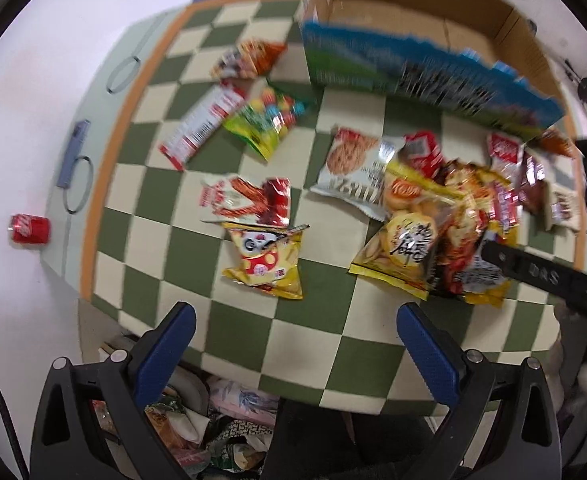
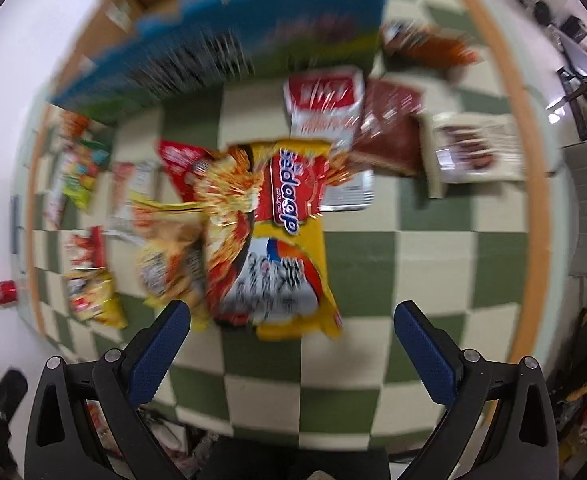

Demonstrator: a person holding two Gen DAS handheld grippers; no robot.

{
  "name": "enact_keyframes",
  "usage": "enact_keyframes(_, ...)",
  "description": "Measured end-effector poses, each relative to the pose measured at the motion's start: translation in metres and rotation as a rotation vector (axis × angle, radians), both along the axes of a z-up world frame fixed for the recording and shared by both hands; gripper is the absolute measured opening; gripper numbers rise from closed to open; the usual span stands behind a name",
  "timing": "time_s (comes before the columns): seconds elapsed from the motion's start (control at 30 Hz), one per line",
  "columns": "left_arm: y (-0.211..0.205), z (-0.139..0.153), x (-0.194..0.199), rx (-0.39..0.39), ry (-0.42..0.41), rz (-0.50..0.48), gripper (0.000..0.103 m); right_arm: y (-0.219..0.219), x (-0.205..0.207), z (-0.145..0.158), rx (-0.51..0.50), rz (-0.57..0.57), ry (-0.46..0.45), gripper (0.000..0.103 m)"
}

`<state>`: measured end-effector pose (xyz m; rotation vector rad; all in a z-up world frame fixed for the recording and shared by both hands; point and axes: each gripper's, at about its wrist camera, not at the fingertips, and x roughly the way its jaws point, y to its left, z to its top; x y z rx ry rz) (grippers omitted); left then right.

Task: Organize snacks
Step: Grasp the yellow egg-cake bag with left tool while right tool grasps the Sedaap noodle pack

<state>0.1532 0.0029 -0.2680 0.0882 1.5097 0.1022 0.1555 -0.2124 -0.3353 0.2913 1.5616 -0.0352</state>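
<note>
Both tongs, left (image 1: 293, 320) and right (image 2: 291, 320), gape empty; right tongs hover below the yellow noodle packet (image 2: 269, 232) at frame centre, so pickup into the cardboard box (image 1: 433, 24) likely follows.

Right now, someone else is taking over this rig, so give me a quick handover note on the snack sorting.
Left gripper: open, empty, above the near edge of the checkered mat.
Right gripper: open, empty, just short of the yellow noodle packet.
Cardboard box stands at the far side; its inside looks bare as far as visible.
Snacks are all loose on the mat: a pile by the noodle packet, others scattered toward the red can.
Done: nothing visibly boxed. Left: all packets.
</note>
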Motion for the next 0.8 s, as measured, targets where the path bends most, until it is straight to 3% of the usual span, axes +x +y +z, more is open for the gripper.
enact_keyframes(0.17,-0.005,-0.038,0.016,-0.024,0.048,-0.013,0.103,0.020,0.027,-0.064,-0.006,0.029,0.106,0.103)
enact_keyframes(0.27,-0.016,-0.049,0.026,-0.045,0.066,-0.049,0.103,0.024,0.030,-0.081,0.005,0.019,0.135,0.103)
enact_keyframes(0.47,-0.048,-0.071,0.049,-0.103,0.080,-0.120,0.103,0.003,0.011,-0.080,-0.043,0.066,0.172,0.101)
enact_keyframes(0.7,-0.075,-0.109,0.070,-0.125,0.136,-0.201,0.101,-0.027,-0.005,-0.082,0.024,0.061,0.149,0.101)
enact_keyframes(0.8,-0.074,-0.116,0.076,-0.171,0.144,-0.194,0.090,-0.033,-0.004,-0.087,0.051,0.067,0.162,0.101)
